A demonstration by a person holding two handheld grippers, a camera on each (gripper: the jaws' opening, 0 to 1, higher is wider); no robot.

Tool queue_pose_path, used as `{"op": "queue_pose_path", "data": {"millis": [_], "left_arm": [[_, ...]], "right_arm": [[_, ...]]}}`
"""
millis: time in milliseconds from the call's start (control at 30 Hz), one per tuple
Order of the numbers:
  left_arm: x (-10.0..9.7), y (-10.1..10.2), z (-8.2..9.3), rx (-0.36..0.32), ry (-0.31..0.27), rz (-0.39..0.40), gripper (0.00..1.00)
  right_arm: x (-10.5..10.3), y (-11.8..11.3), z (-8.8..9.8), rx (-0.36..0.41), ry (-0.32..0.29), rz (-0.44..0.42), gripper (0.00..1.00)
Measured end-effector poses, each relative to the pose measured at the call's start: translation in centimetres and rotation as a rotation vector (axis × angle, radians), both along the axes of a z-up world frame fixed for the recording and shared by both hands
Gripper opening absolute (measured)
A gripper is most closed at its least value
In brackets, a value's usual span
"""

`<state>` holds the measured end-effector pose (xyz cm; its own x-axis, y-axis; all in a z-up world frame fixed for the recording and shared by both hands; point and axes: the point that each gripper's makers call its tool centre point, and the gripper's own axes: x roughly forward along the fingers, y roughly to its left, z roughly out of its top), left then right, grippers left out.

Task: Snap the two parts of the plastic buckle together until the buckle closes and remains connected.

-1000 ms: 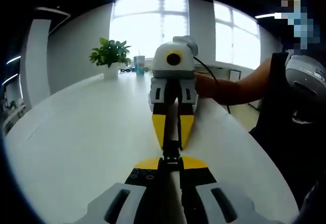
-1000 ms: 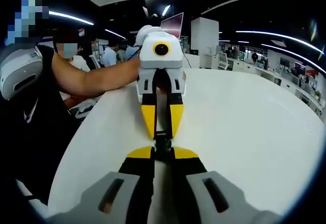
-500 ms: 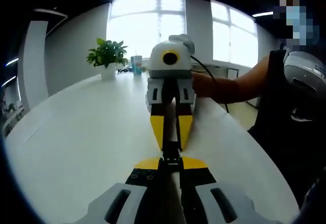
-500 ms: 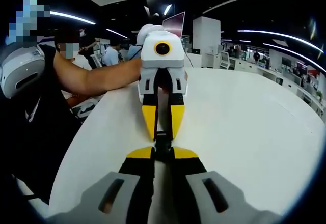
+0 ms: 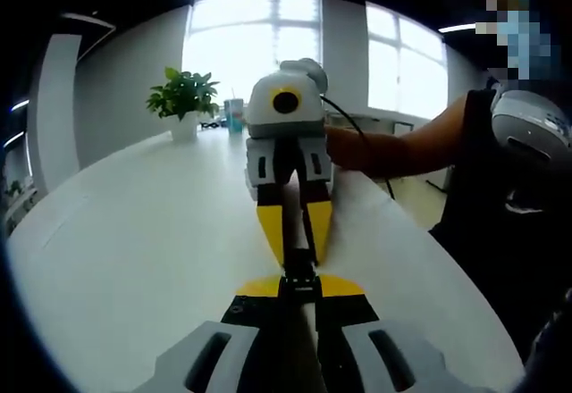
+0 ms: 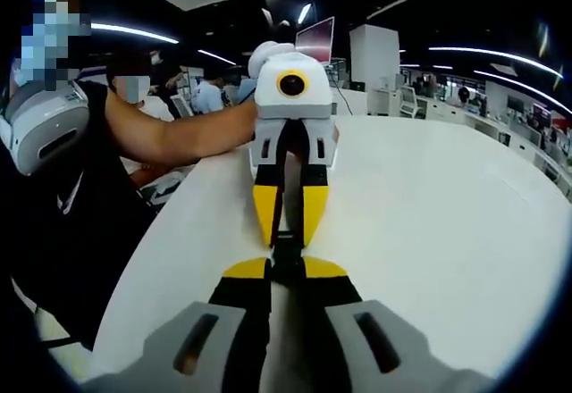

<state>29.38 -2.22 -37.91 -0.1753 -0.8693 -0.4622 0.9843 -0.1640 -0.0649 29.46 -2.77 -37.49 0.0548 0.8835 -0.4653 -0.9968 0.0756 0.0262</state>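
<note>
Over the white bench (image 5: 134, 259): both grippers meet nose to nose, the black buckle (image 5: 300, 272) bridging the gap between their tips.

Left gripper (image 5: 300, 288): its jaws are drawn together and clamped on the near end of the buckle, which shows as a dark piece at the tip.

Right gripper (image 6: 286, 270): its jaws are likewise pressed together on its own end of the buckle; in the left gripper view this tool rises opposite, yellow tips pointing down at the camera.

Buckle place: held clear above the bench, between the two sets of yellow tips, near the bench edge beside the person (image 6: 54, 196).

Change: against the pictures of a second ago, the opposite gripper has drifted a little to the left and tilted slightly in the left gripper view, while the gap between the tips looks the same. I judge the halves are seated or nearly so, with no fresh travel left to see; whether the catch has locked cannot be told.

Long axis: the buckle runs along the line joining the two grippers, lengthwise between them, each end pointing into a set of jaws.

Background: a potted plant (image 5: 184, 100) stands well apart at the far end.
</note>
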Motion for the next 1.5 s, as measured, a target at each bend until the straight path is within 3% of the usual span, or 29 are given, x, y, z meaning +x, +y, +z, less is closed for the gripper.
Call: {"op": "queue_pose_path", "data": {"millis": [133, 700, 967, 1200, 1367, 1500], "left_arm": [[-0.4, -0.3, -0.1, 0.008, 0.011, -0.007, 0.09], [-0.3, -0.5, -0.1, -0.003, 0.006, 0.001, 0.09], [0.2, -0.4, 0.1, 0.011, 0.044, 0.034, 0.1], [0.5, -0.7, 1.3, -0.042, 0.082, 0.053, 0.1], [1.3, -0.9, 1.6, -0.051, -0.015, 0.08, 0.11], [1.4, -0.7, 2.1, -0.068, -0.033, 0.084, 0.11]], "right_arm": [[-0.2, 0.9, 0.1, 0.006, 0.001, 0.024, 0.09], [-0.6, 0.7, 0.1, -0.012, 0.012, 0.045, 0.1], [-0.1, 0.7, 0.4, -0.029, -0.02, 0.064, 0.1], [0.3, 0.1, 1.8, 0.011, 0.006, 0.079, 0.1], [1.1, 0.0, 1.8, -0.002, 0.004, 0.08, 0.1], [1.4, 0.0, 2.4, 0.027, 0.002, 0.073, 0.1]]}}
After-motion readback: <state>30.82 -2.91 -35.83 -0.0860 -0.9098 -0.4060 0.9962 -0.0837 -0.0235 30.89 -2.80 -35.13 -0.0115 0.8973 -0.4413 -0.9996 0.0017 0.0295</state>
